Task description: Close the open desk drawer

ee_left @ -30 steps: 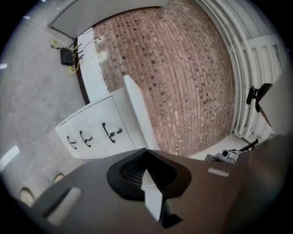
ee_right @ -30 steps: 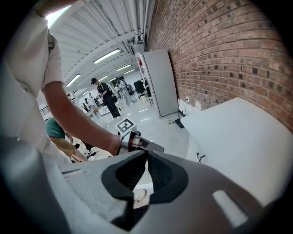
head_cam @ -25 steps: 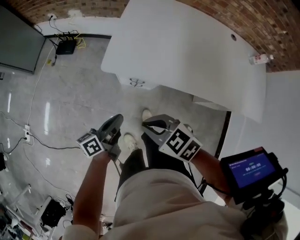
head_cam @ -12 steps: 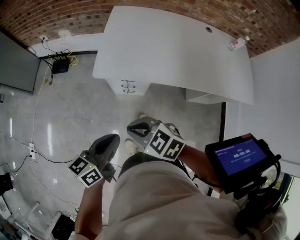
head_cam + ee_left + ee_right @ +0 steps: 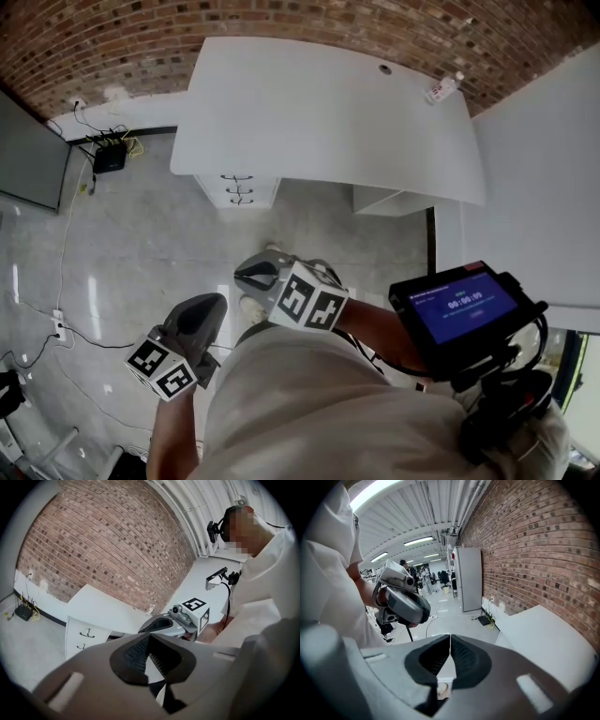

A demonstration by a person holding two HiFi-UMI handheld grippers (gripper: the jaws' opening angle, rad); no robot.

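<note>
The desk drawers, white fronts with small dark handles (image 5: 239, 189), are nowhere near our jaws. They sit stacked under the left end of the white curved desk top (image 5: 319, 103), and from here none of them looks clearly pulled out. The left gripper (image 5: 149, 645), grey plastic with ribbed black pads, has its jaws together with nothing between them. The right gripper (image 5: 450, 651), built the same, also has its jaws pressed together and holds nothing. We hold both close to our body, the right one a little ahead of the left, each above the glossy grey floor (image 5: 141, 244) and well apart from the desk. A white box-shaped part (image 5: 389, 200) juts from under the desk's near edge on the right. We cannot tell whether it is a drawer. A small plastic bottle (image 5: 442, 89) lies on the desk's far right corner, by the red brick wall (image 5: 281, 19).
</note>
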